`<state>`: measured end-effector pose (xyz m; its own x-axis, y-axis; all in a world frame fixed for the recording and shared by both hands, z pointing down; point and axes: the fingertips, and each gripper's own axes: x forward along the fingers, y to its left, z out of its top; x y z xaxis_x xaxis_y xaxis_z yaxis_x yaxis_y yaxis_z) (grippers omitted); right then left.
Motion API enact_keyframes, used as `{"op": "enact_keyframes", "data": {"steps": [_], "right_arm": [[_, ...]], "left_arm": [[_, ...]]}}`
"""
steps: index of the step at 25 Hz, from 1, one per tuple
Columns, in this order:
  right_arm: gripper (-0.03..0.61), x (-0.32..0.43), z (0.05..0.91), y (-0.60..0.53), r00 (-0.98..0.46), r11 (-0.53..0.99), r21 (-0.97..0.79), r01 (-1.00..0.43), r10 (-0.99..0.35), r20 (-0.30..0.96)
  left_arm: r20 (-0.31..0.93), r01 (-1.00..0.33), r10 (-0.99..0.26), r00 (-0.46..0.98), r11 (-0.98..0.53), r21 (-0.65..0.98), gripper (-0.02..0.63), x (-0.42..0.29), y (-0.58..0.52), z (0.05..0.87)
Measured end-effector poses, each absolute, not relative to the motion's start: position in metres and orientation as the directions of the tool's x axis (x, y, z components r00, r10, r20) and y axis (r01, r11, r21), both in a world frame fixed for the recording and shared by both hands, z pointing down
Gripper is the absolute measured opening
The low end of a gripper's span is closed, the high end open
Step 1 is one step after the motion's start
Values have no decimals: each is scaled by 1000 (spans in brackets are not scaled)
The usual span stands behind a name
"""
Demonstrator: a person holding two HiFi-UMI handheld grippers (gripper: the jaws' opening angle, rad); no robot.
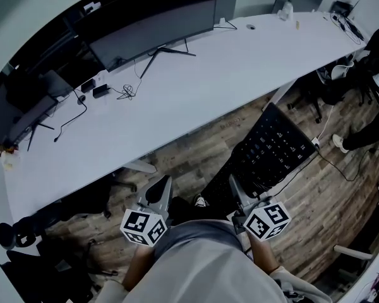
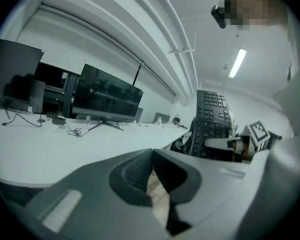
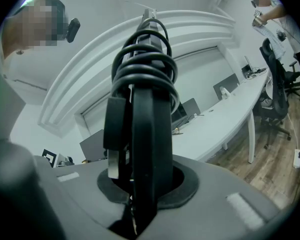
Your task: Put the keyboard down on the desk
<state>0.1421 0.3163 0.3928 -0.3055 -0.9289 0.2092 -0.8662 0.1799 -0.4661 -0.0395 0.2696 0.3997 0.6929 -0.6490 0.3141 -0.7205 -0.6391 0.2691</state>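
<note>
A black keyboard [image 1: 271, 145] hangs tilted over the wooden floor, just in front of the long white desk [image 1: 196, 81]. My right gripper [image 1: 235, 184] is shut on its near end. In the right gripper view the keyboard [image 3: 147, 134] stands edge-on between the jaws of the right gripper [image 3: 140, 181], with its cable [image 3: 145, 59] coiled around it. My left gripper [image 1: 162, 182] is to the left of it, shut, with nothing between its fingers. From the left gripper [image 2: 152, 154] view the keyboard [image 2: 210, 119] is upright at the right.
Dark monitors [image 1: 151, 33] and loose cables [image 1: 126, 92] stand at the desk's far left. A black office chair [image 1: 366, 62] and a person's shoe [image 1: 338, 142] are at the right. A cable [image 1: 331, 164] runs across the floor beside the keyboard.
</note>
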Motion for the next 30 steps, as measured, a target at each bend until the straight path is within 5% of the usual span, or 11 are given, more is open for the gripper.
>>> {"op": "enact_keyframes", "data": {"steps": [11,30], "right_arm": [[72,149,407,316,-309,174,-471,-865,-924,227],[72,176,400,158,-353,197,-477,-856,-898,263]], "left_arm": [[317,-697,-621,717,-651,302,0,-27,273,415],[320,-693,-616,719,-665,277,0,15,111,404]]}}
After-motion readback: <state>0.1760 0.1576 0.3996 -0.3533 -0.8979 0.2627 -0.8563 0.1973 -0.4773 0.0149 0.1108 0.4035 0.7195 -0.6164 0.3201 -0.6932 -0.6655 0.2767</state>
